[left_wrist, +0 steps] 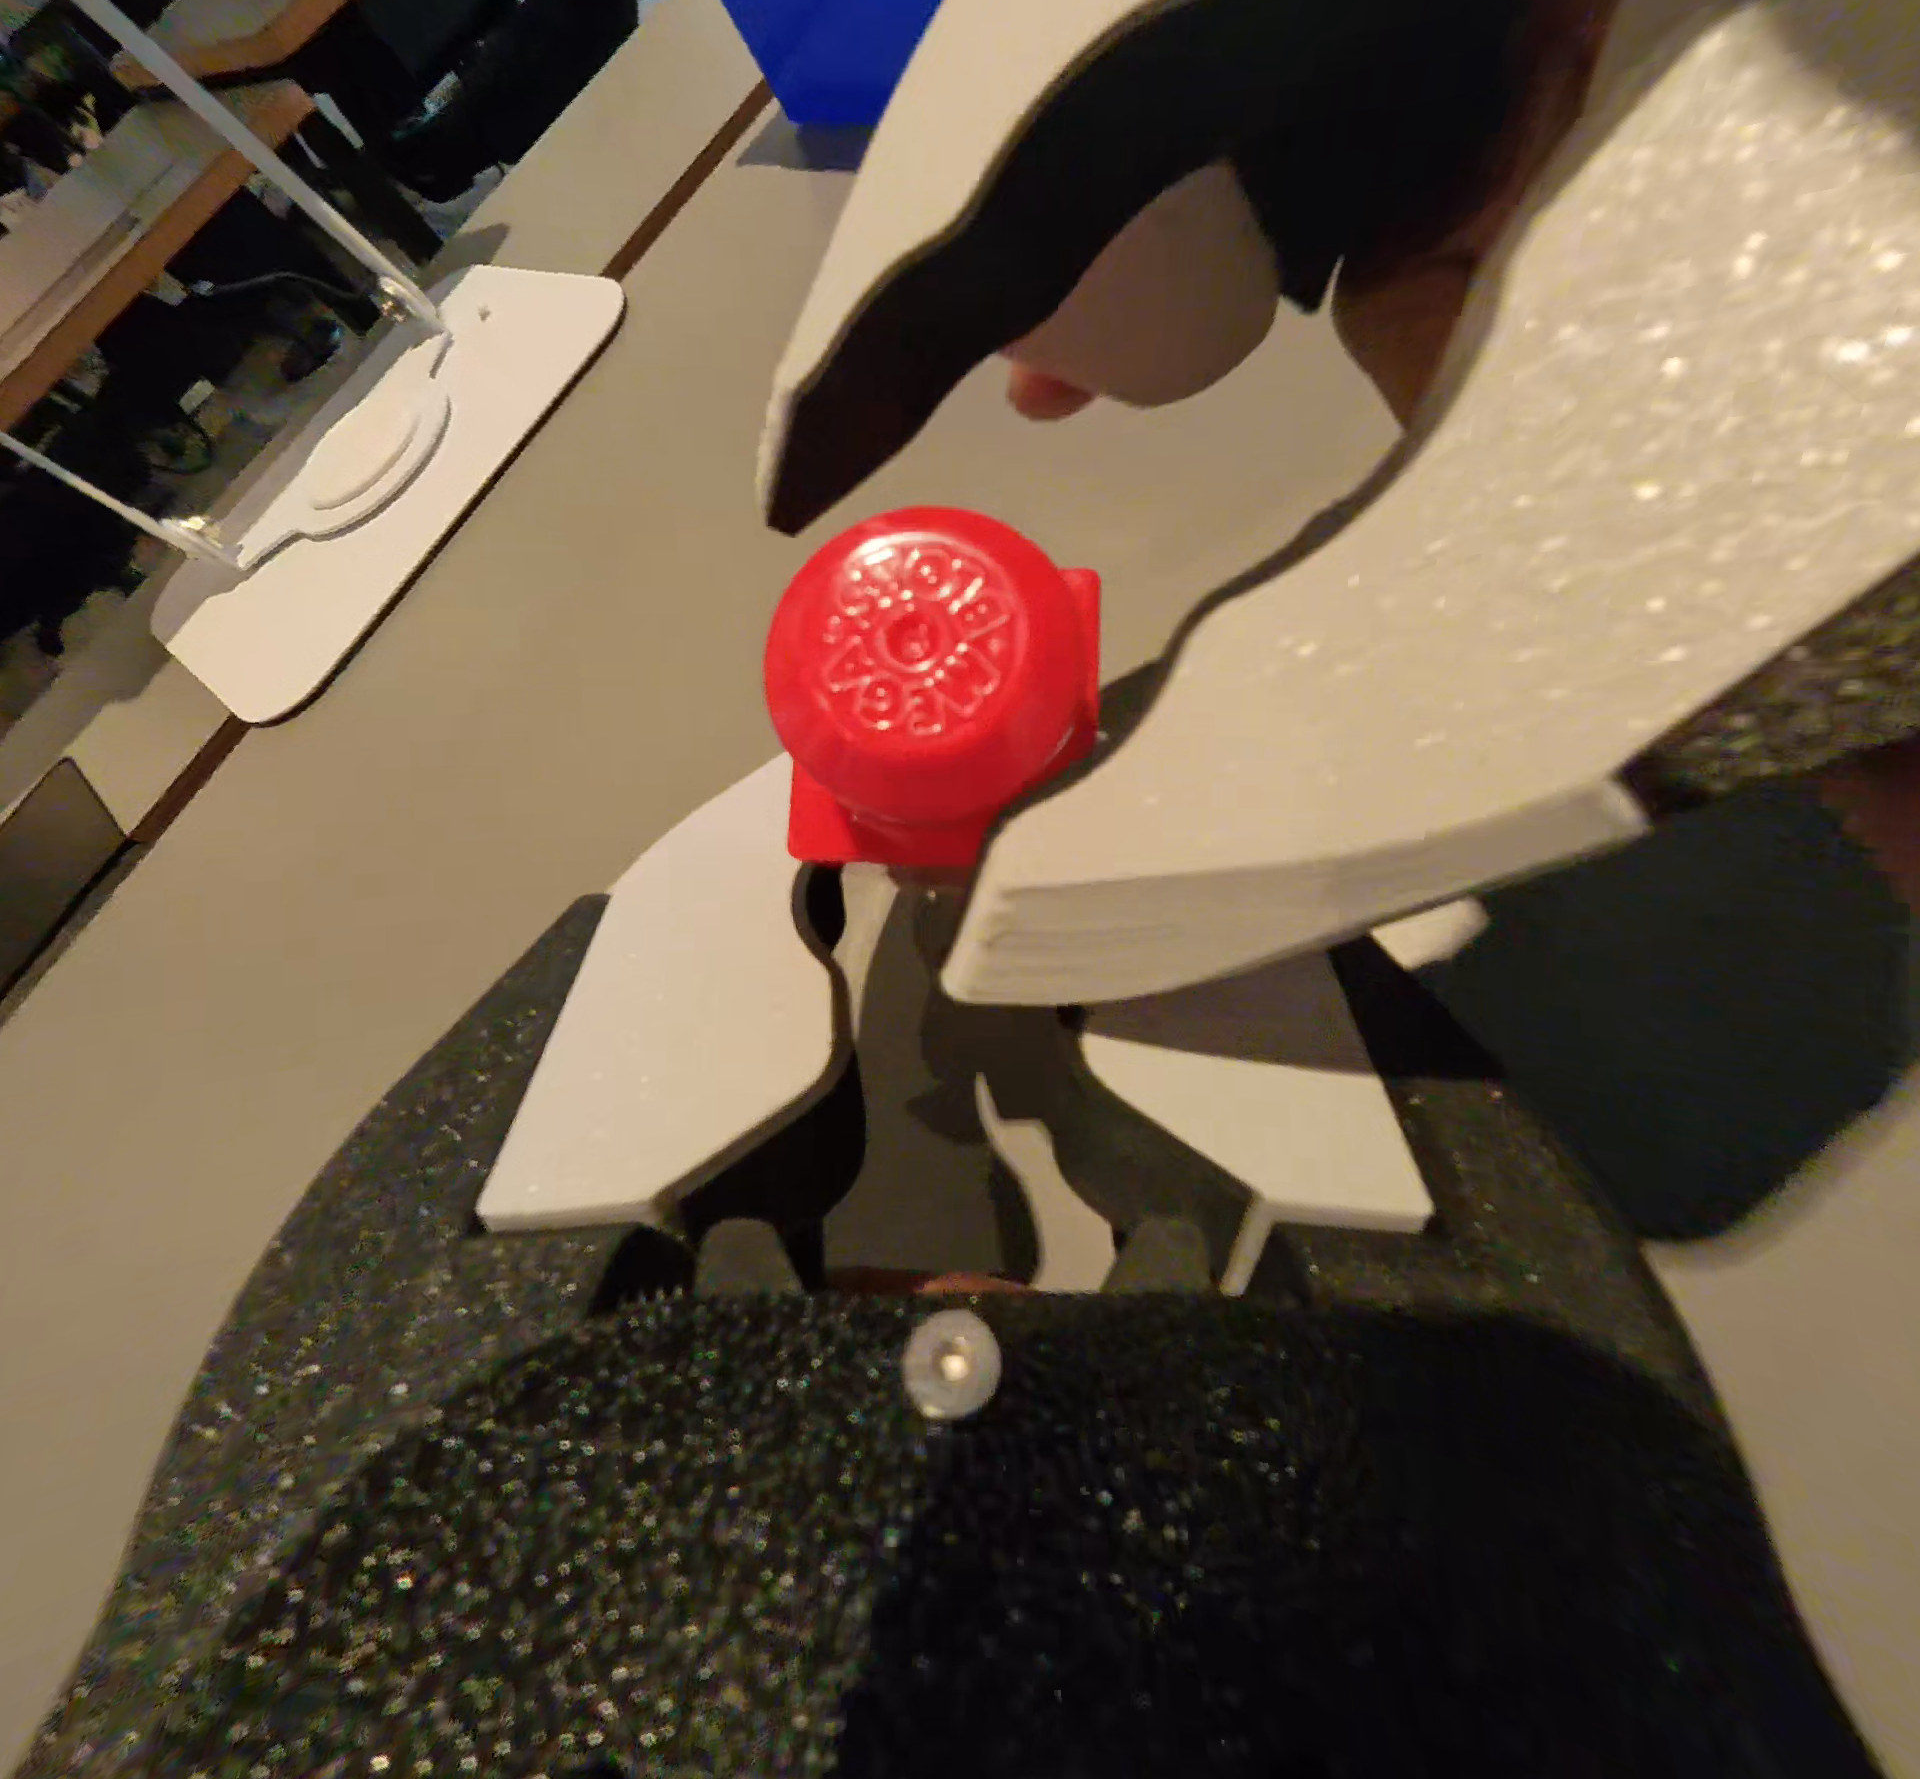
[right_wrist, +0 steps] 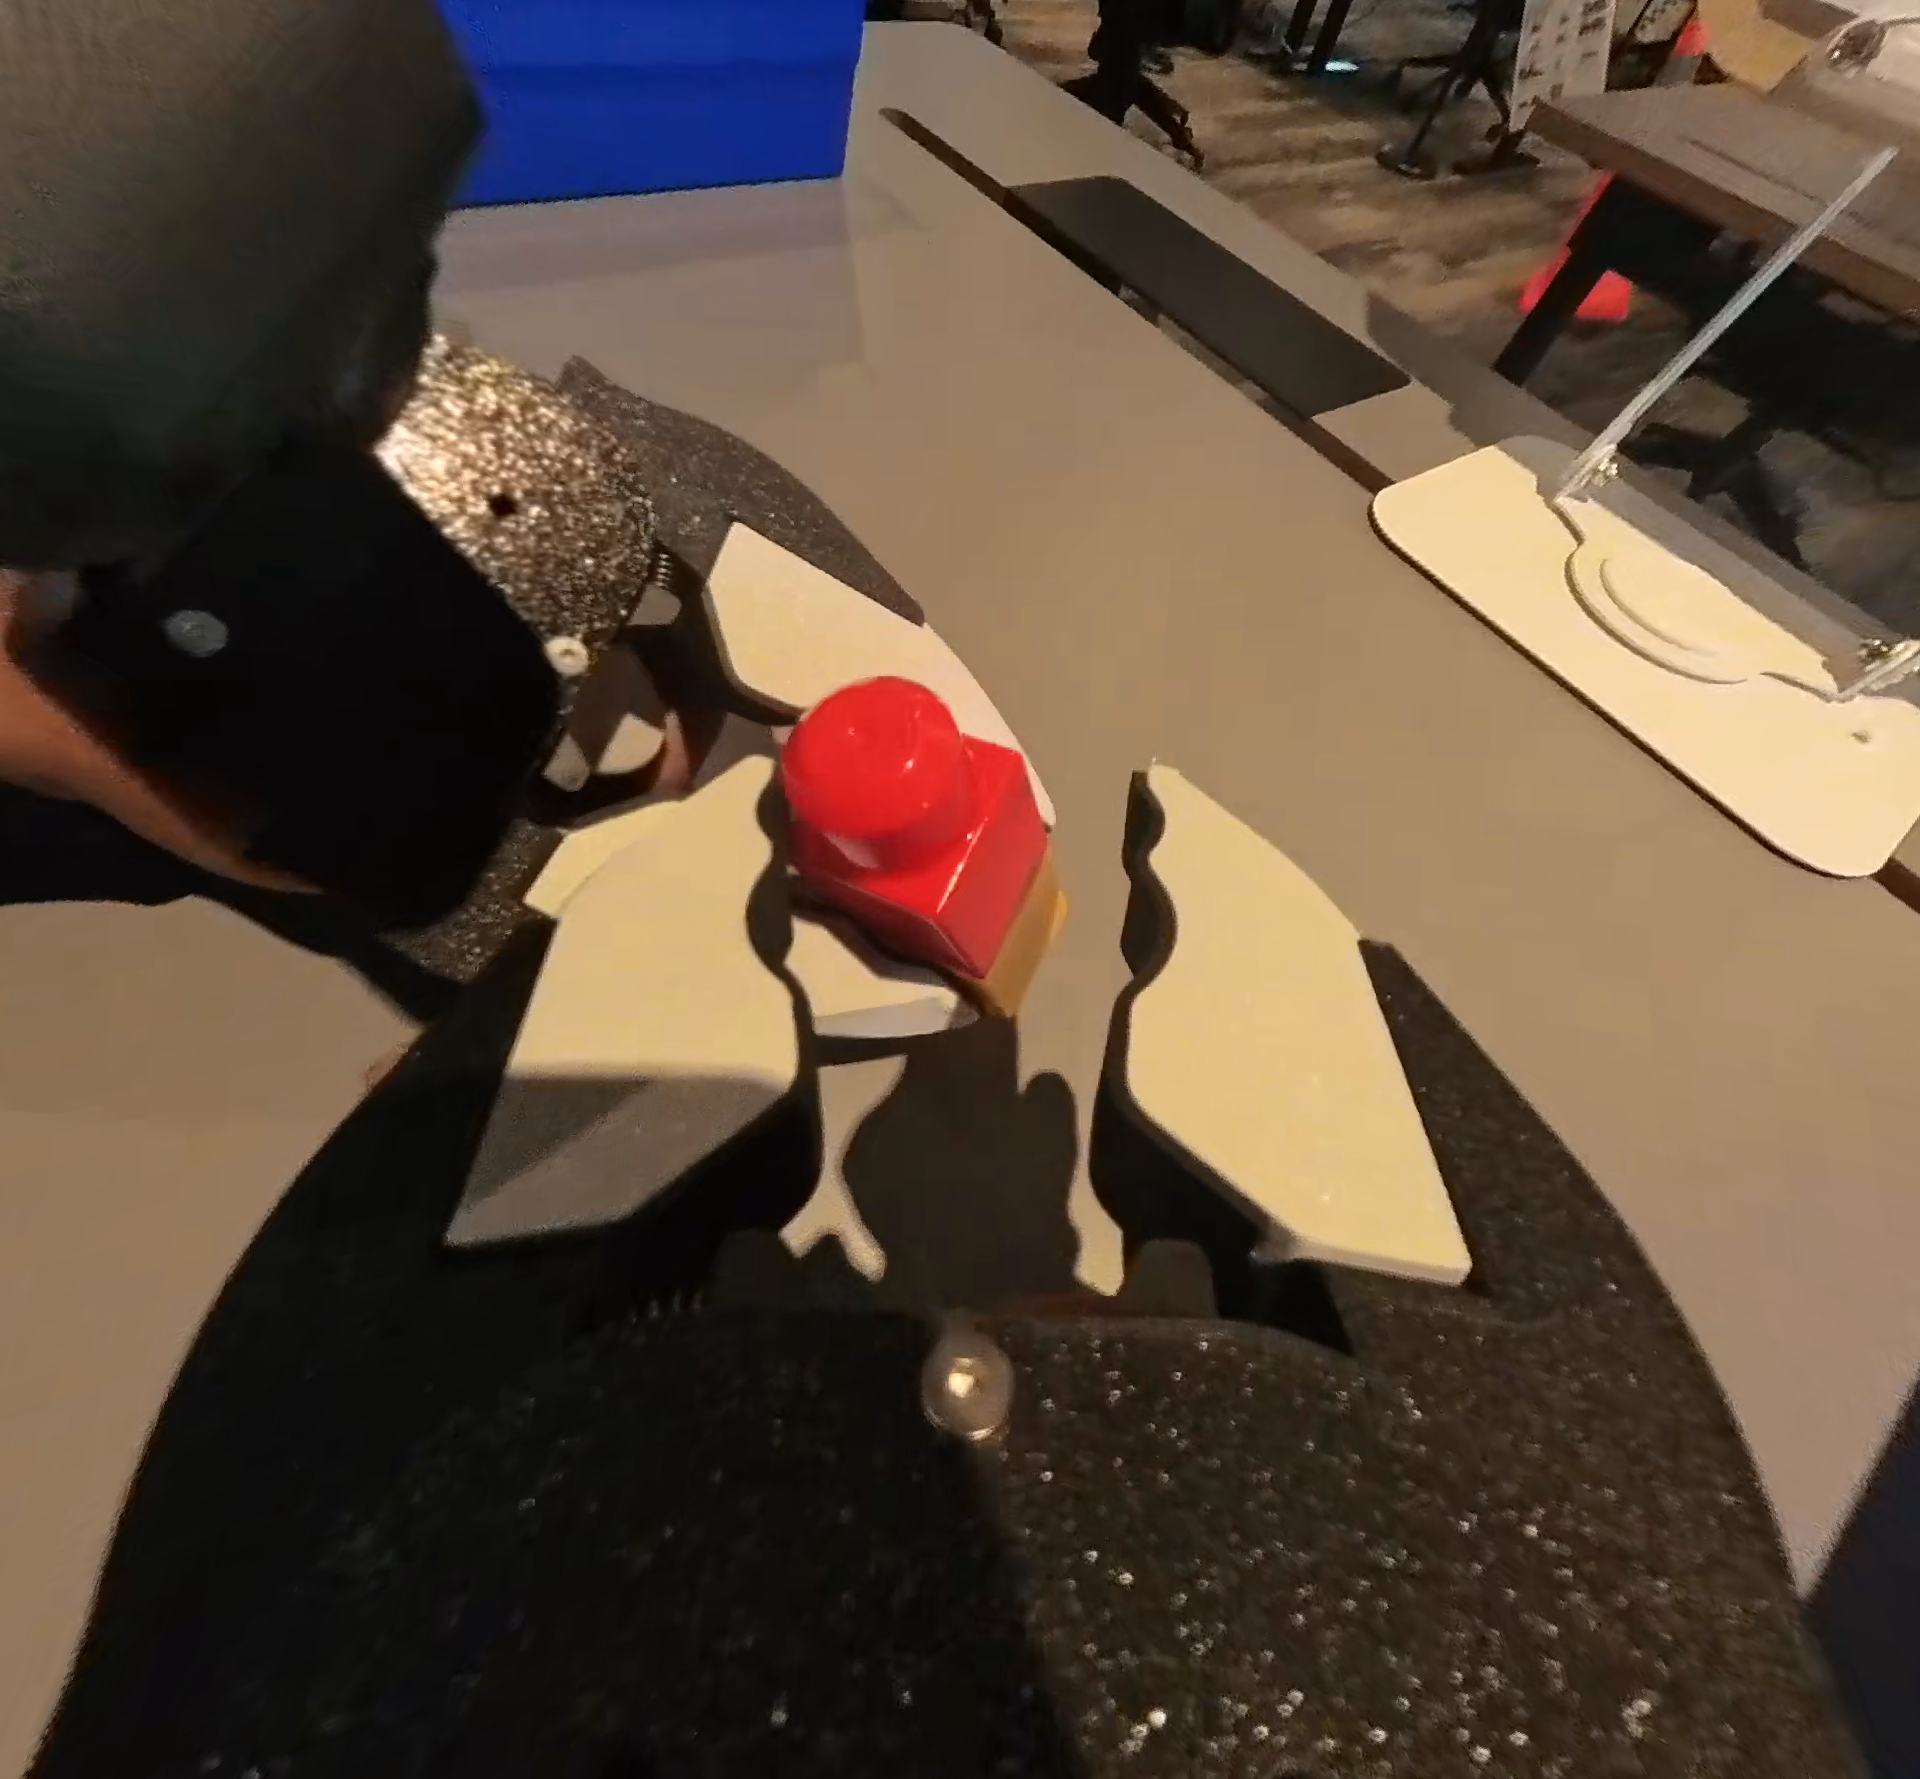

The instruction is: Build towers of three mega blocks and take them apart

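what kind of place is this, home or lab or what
Probably a lab or shared workroom, not a home: a plain grey table with a blue plastic bin, a clear acrylic stand on a white base, and rows of similar tables behind.

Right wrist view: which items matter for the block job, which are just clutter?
Job:
- red block, stacked on a yellow block
- left gripper, shut on the stack
- right gripper, open around it

Clutter:
- blue bin
- white stand base
- grey table
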Tool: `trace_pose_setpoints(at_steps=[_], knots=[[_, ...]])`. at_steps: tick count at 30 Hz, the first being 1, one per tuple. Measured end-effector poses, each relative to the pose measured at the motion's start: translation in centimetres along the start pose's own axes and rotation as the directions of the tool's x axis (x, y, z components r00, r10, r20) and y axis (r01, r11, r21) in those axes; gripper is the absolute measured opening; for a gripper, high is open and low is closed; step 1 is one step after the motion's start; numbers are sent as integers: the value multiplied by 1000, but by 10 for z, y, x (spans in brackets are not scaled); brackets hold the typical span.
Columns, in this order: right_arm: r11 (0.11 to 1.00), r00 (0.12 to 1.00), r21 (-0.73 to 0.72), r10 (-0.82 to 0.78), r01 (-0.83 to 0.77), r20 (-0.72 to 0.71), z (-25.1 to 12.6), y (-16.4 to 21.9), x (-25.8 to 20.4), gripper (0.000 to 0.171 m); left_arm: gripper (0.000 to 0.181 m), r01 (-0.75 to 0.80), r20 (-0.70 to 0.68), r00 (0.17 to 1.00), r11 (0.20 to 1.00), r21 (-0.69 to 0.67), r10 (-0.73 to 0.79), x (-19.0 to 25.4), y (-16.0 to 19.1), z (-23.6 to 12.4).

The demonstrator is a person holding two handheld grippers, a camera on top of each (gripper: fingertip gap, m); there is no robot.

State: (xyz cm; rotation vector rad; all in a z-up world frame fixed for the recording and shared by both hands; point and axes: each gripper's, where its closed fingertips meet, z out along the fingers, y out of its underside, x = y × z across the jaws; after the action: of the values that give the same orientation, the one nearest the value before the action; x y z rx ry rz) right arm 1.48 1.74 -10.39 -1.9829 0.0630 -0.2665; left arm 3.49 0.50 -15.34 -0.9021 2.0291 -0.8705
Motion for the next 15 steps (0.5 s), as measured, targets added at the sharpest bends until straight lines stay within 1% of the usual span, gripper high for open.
trace_pose_setpoints(at_steps=[1,2,3,4,7,11,13,15], knots=[[1000,1000,-1,6,-6,-10,-1,0,2,57,40,-13,9,1000,1000,-6,13,0,0,0],[1000,999,3,9,-9,-35,-2,0,7,48,40,-22,9,1000,1000,-2,22,0,0,0],[1000,998,9,10,-9,-56,-4,0,13,47,40,-23,2,1000,1000,15,23,1,-3,-1],[1000,999,15,24,-24,-47,-6,0,14,47,41,-17,-5,1000,1000,26,17,2,-5,-2],[993,991,24,118,-119,57,-8,0,8,44,40,-12,-24,1000,999,50,13,5,-10,-3],[986,983,-31,166,-164,79,-6,10,7,41,40,-35,-23,999,999,11,35,7,-3,0],[975,967,-84,214,-204,135,-3,19,-1,50,40,-30,-20,999,999,33,31,7,-7,-1],[966,951,-81,257,-246,173,-2,19,-5,46,40,-35,-13,999,999,38,36,6,-8,-2]])
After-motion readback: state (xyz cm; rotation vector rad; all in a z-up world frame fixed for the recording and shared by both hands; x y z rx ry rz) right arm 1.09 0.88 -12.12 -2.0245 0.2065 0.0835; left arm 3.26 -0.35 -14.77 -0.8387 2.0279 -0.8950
